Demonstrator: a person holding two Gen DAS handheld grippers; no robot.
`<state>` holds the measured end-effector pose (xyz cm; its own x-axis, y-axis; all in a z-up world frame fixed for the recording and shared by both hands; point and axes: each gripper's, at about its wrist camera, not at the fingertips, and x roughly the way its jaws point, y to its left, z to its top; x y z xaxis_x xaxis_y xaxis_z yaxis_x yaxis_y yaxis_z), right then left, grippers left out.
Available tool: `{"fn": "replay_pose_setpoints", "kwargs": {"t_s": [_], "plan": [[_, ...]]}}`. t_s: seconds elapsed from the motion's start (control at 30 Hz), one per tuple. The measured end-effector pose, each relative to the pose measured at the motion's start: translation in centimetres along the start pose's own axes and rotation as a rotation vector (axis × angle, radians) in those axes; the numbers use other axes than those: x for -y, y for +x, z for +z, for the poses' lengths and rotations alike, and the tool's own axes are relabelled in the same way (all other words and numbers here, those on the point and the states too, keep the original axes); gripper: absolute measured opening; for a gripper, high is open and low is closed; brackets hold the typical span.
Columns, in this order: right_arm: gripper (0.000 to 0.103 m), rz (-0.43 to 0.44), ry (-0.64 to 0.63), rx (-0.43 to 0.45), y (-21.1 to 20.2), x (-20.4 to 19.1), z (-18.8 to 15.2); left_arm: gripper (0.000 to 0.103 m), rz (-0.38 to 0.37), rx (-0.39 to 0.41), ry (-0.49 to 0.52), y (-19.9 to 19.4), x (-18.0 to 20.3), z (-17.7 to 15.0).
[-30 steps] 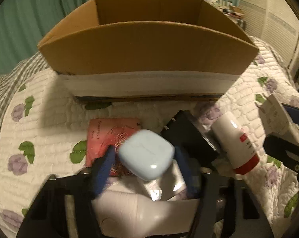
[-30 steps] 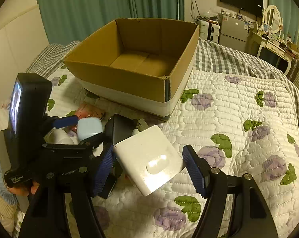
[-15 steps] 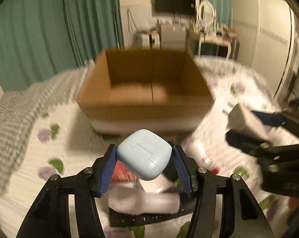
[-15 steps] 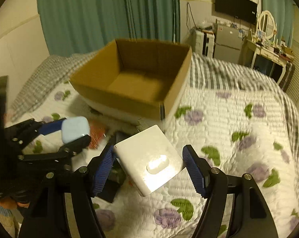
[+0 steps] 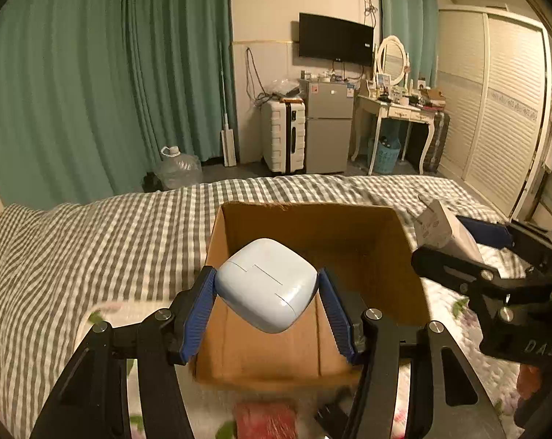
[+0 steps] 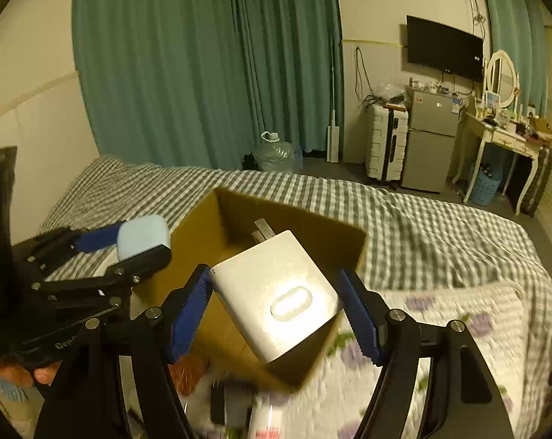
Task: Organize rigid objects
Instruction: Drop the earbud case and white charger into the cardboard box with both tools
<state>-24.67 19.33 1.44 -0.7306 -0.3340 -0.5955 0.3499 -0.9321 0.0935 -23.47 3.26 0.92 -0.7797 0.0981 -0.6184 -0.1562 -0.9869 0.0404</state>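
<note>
My left gripper (image 5: 267, 289) is shut on a pale blue rounded case (image 5: 267, 283), held up over the open cardboard box (image 5: 382, 234) on the bed. In the right wrist view that same blue case (image 6: 142, 236) shows at the left, over the box's near corner. My right gripper (image 6: 276, 305) is shut on a white square charger (image 6: 272, 292) with metal prongs pointing away, and it hangs over the cardboard box (image 6: 221, 216). From the left wrist view the white charger (image 5: 440, 228) appears at the right, beside the box's rim. The box's floor looks bare.
A red pouch (image 5: 265, 420) and dark items (image 6: 228, 402) lie blurred on the floral quilt (image 6: 458, 329) in front of the box. Grey checked bedding (image 5: 93, 241) spreads behind. A suitcase, small fridge (image 5: 329, 124) and dressing table stand against the far wall.
Both grippers rose from the quilt with their objects and moved forward over the box. The pile of items dropped to the bottom of both views; the room beyond came into sight.
</note>
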Motion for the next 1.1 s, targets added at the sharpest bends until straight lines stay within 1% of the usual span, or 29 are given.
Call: {"fn": "replay_pose_setpoints", "kwargs": {"t_s": [0.13,0.27,0.4,0.43,0.5,0.53,0.63,0.73,0.77,0.83,0.87,0.93,1.0,1.1], "plan": [[0.07,-0.027,0.001,-0.031,4.7,0.8,1.2,0.058,0.015,-0.026,0.028,4.0,0.2,-0.4],[0.07,-0.039,0.005,-0.058,8.6,1.8,0.6,0.059,0.006,-0.036,0.03,6.7,0.2,-1.7],[0.071,-0.025,0.031,-0.077,10.2,2.9,-0.3,0.061,-0.009,-0.04,0.005,7.8,-0.2,-2.2],[0.072,-0.023,0.037,-0.061,10.0,2.9,-0.2,0.061,-0.012,-0.045,-0.002,7.8,-0.1,-2.3],[0.081,-0.008,0.037,-0.019,8.5,2.9,0.1,0.062,-0.008,-0.033,-0.002,7.2,0.0,-2.1],[0.085,-0.016,0.039,0.01,7.5,2.8,0.4,0.063,-0.001,-0.028,-0.001,6.6,-0.1,-2.0],[0.086,-0.043,0.049,0.068,4.0,2.7,0.7,0.064,0.021,-0.005,0.004,4.0,0.0,-2.0],[0.086,-0.088,0.039,0.098,0.6,2.4,0.2,0.065,0.051,0.008,-0.003,1.4,0.1,-2.5],[0.086,-0.099,0.027,0.105,-0.8,2.2,-0.5,0.065,0.052,0.014,-0.016,0.4,0.1,-3.0],[0.086,-0.12,0.019,0.111,-2.7,2.3,-1.9,0.065,0.054,0.017,-0.026,-1.3,0.0,-4.3],[0.086,-0.127,0.02,0.112,-3.4,2.2,-2.6,0.065,0.069,0.016,-0.026,-2.0,0.0,-5.2],[0.086,-0.129,0.024,0.094,-4.6,1.9,-4.9,0.065,0.083,0.006,-0.034,-2.8,0.0,-6.9],[0.086,-0.12,0.028,0.062,-5.1,1.5,-7.1,0.065,0.084,-0.018,-0.052,-3.2,-0.1,-8.9],[0.086,-0.112,0.026,0.018,-5.0,1.0,-9.7,0.065,0.11,-0.069,-0.06,-3.4,-0.3,-12.0]]}}
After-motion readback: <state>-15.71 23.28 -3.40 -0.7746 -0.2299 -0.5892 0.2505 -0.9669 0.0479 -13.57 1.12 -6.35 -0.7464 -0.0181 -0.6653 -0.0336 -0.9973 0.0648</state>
